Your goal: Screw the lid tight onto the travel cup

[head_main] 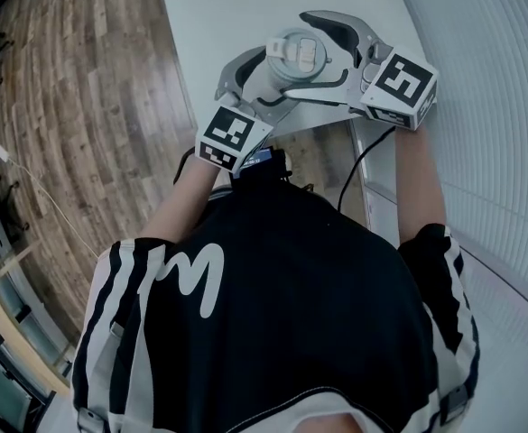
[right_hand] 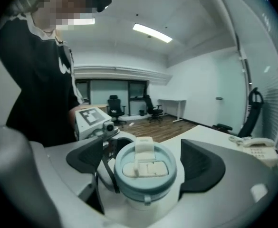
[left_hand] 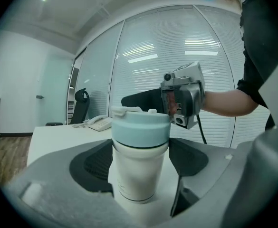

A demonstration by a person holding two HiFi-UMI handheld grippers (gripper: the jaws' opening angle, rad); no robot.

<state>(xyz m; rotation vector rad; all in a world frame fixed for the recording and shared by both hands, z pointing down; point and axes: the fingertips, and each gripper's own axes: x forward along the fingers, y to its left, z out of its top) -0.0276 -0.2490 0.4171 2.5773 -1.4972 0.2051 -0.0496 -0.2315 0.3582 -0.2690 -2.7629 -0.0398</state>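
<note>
A white travel cup (left_hand: 139,170) with a pale blue lid (right_hand: 146,167) stands upright on the white table (head_main: 227,16). The lid (head_main: 301,57) sits on the cup's mouth with its flip tab facing up. My left gripper (left_hand: 141,163) reaches in low and is shut on the cup's body, a dark pad on each side of it. From the opposite side, my right gripper (right_hand: 146,163) brackets the lid at the top. It stands open, with a narrow gap between each pad and the lid's rim. In the head view both grippers meet around the cup.
A desk phone (right_hand: 257,146) lies further along the table. A black cable (head_main: 363,165) hangs off the table's near edge. Wooden floor (head_main: 83,106) lies to the left, with office chairs (right_hand: 114,103) beyond. A glass wall with blinds (left_hand: 177,56) runs along the right.
</note>
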